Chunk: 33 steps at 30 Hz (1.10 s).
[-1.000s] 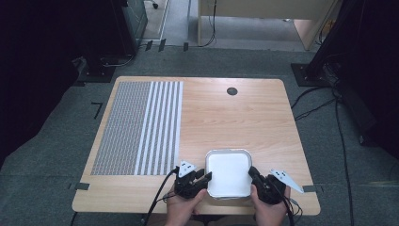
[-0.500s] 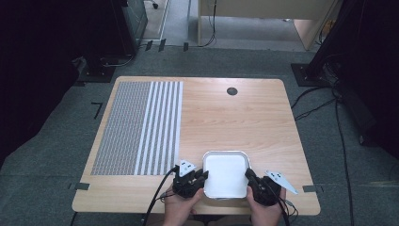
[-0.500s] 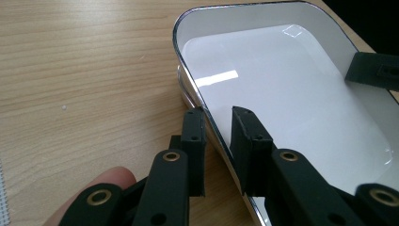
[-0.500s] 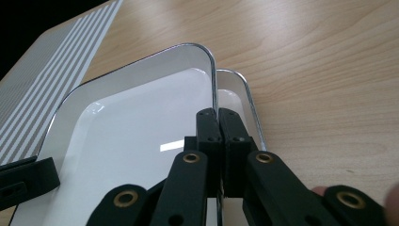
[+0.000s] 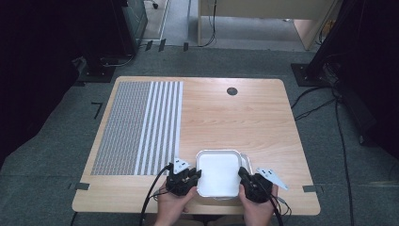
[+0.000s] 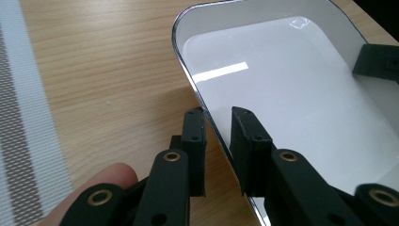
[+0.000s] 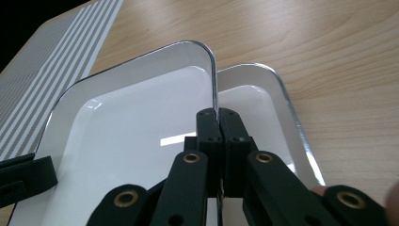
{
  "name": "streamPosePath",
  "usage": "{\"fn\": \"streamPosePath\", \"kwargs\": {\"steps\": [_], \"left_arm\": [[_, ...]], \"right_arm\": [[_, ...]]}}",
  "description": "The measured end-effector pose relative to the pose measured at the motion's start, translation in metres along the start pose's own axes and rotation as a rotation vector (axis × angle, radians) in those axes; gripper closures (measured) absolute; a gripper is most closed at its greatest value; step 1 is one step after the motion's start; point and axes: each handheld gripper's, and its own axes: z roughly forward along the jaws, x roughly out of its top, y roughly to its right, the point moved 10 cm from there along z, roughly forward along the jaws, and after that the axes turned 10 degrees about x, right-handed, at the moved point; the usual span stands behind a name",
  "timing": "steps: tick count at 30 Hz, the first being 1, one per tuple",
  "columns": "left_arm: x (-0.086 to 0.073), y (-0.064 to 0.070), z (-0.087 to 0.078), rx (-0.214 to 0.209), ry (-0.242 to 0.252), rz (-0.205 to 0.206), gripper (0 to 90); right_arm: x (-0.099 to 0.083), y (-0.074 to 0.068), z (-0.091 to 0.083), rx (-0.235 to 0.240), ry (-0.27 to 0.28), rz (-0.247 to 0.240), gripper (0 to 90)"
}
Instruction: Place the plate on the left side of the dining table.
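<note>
— Far left of the table (image 5: 263,117)?
— Striped mat (image 5: 141,125), flat on the wood, well apart from the trays.

— Next along?
— Left gripper (image 5: 194,175), held in the left hand (image 5: 171,207) at the near edge. Jaws parted, straddling the left rim of the upper tray (image 6: 291,89); one jaw outside over the wood, the other inside over the white floor. Not clamped: a gap on either side of the rim in the left gripper view.

— Middle?
— Upper tray (image 5: 218,172), white with a shiny rim, near the front edge between both grippers. Stacked on a second tray (image 7: 263,108), offset so the lower one peeks out to the right.

— Right side?
— Right gripper (image 5: 244,175), in the right hand (image 5: 256,209). Jaws pinched tight on the upper tray's right rim (image 7: 214,89), edge caught between the pads.
</note>
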Motion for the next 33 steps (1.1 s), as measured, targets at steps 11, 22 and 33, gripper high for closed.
{"fn": "streamPosePath", "kwargs": {"steps": [11, 22, 33], "left_arm": [[0.013, -0.038, -0.019, 0.049, 0.022, -0.035, 78.3], [0.038, -0.082, -0.032, 0.089, 0.040, -0.053, 79.7], [0.066, -0.133, -0.043, 0.142, 0.067, -0.071, 81.4]], "right_arm": [[0.011, -0.040, 0.021, 0.037, -0.038, -0.043, 89.2], [0.027, -0.081, 0.048, 0.065, -0.026, -0.087, 89.2], [0.047, -0.126, 0.085, 0.101, -0.034, -0.099, 89.1]]}}
